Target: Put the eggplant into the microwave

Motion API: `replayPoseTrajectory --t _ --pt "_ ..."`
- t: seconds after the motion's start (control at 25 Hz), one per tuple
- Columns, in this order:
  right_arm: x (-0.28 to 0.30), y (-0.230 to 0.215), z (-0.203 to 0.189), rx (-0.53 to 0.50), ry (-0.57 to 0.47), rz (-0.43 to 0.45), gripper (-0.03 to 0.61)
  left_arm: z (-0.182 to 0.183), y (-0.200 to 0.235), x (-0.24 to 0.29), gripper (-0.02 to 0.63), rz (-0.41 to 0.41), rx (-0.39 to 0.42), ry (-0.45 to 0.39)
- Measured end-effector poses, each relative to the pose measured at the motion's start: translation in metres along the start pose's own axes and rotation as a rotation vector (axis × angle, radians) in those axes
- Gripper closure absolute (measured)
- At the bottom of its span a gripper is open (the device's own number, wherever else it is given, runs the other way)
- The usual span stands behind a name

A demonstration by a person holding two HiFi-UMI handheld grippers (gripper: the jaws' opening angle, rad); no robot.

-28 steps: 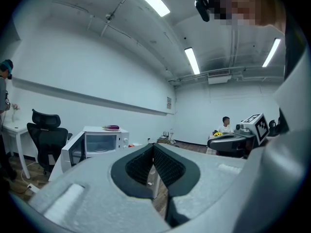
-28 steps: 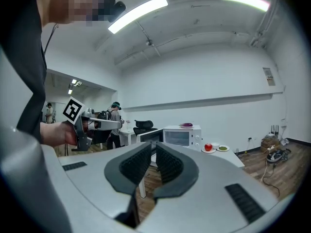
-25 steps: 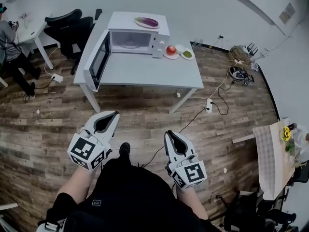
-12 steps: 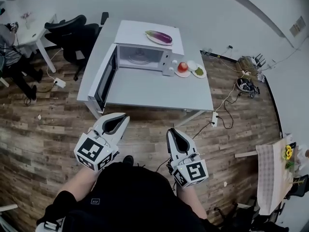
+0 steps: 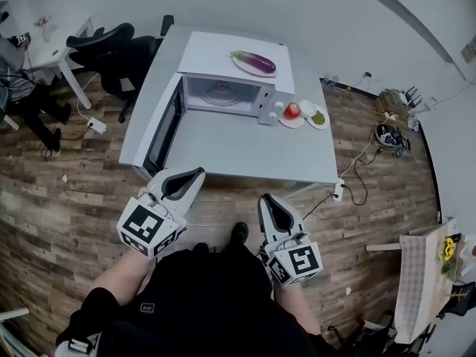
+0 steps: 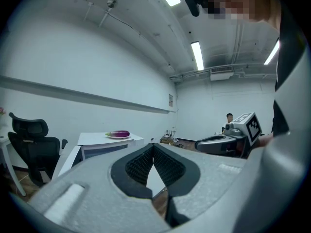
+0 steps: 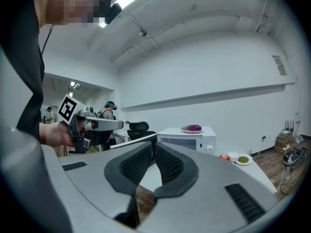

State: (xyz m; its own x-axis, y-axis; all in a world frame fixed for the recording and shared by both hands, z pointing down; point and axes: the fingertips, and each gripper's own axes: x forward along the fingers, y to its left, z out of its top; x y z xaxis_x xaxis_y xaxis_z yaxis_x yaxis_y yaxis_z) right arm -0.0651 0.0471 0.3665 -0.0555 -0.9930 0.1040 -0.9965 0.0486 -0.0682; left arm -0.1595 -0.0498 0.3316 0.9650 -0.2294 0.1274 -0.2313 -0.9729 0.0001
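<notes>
Left gripper (image 5: 197, 174) and right gripper (image 5: 265, 199) both clenched, empty, level at near edge of table (image 5: 245, 149); eggplant (image 5: 254, 61) lies on plate (image 5: 261, 72) atop open-doored microwave (image 5: 223, 94), far side of table.

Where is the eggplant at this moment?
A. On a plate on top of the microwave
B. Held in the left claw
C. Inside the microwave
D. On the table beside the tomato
A: the eggplant lies on a plate on top of the microwave, whose door stands open and whose inside holds no eggplant.
</notes>
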Motion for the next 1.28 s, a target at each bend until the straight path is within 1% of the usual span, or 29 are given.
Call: replayPoseTrajectory --t 0.2,0.4,0.68,0.92,1.12,1.28 --pt "0.027 -0.042 -0.009 0.018 0.001 0.047 0.552 0.0 0.018 0.041 0.604 0.055 -0.006 0.005" --pt "0.058 -0.095 -0.003 0.005 0.002 0.117 0.551 0.004 0.039 0.093 0.605 0.133 0.0 0.034" --pt "0.084 -0.162 0.006 0.008 0.016 0.213 0.552 0.022 0.051 0.157 0.604 0.204 0.003 0.017" --pt "0.099 -0.198 0.0 0.014 0.034 0.278 0.552 0.026 0.062 0.198 0.604 0.259 -0.008 0.014" --pt "0.109 -0.211 0.001 0.028 0.037 0.302 0.552 0.016 0.076 0.225 0.606 0.279 0.004 0.071" --pt "0.121 -0.218 0.002 0.038 0.042 0.295 0.552 0.007 0.09 0.244 0.604 0.275 0.018 0.12"
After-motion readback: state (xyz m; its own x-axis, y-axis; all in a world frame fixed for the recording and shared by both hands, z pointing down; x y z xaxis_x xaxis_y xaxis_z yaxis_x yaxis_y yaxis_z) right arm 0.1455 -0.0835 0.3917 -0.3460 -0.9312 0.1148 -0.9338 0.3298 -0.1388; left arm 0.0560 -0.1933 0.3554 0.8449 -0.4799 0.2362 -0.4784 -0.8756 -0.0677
